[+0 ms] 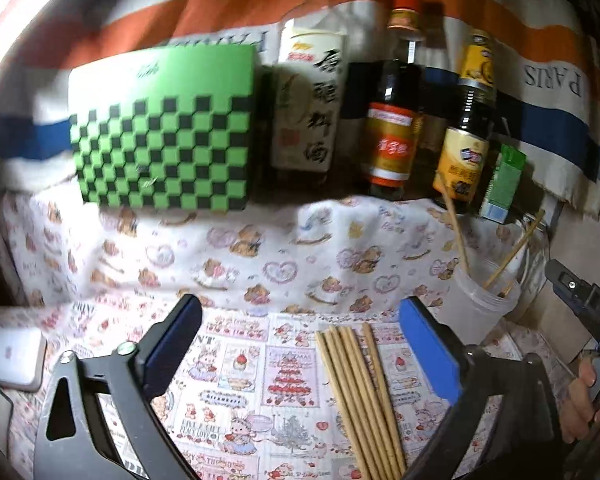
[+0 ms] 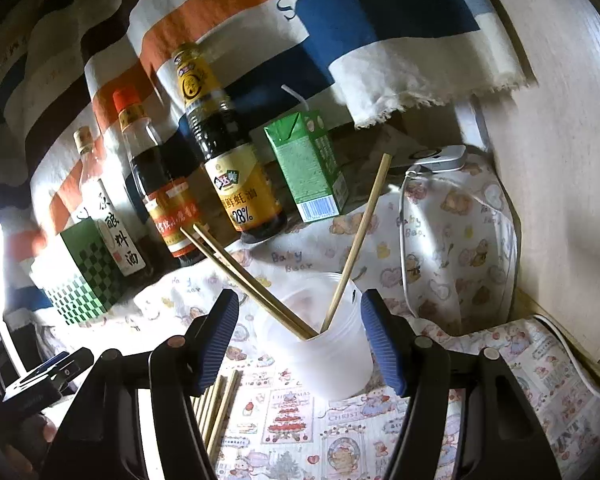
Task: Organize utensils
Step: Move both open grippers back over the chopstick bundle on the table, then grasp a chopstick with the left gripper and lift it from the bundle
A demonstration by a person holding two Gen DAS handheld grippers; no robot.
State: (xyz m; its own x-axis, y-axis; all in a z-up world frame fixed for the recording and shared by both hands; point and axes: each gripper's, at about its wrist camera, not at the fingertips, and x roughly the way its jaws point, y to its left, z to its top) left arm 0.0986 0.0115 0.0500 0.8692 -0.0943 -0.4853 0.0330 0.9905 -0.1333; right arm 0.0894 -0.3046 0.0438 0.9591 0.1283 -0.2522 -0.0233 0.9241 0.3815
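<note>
Several wooden chopsticks (image 1: 360, 396) lie in a bundle on the printed cloth, between my left gripper's (image 1: 300, 344) open, empty fingers, nearer the right one. A translucent plastic cup (image 2: 324, 352) holds three chopsticks (image 2: 356, 240) that lean outward; it also shows in the left wrist view (image 1: 476, 300) at the right. My right gripper (image 2: 300, 340) is open with its blue pads on either side of the cup, not touching it. The bundle's ends show in the right wrist view (image 2: 216, 408) at lower left.
At the back stand a green checkered box (image 1: 164, 128), sauce bottles (image 1: 392, 120) and a green carton (image 2: 308, 164) against a striped cloth. A white cable (image 2: 404, 240) and a small white device (image 1: 14, 356) lie on the table. A wooden wall (image 2: 560, 160) stands at right.
</note>
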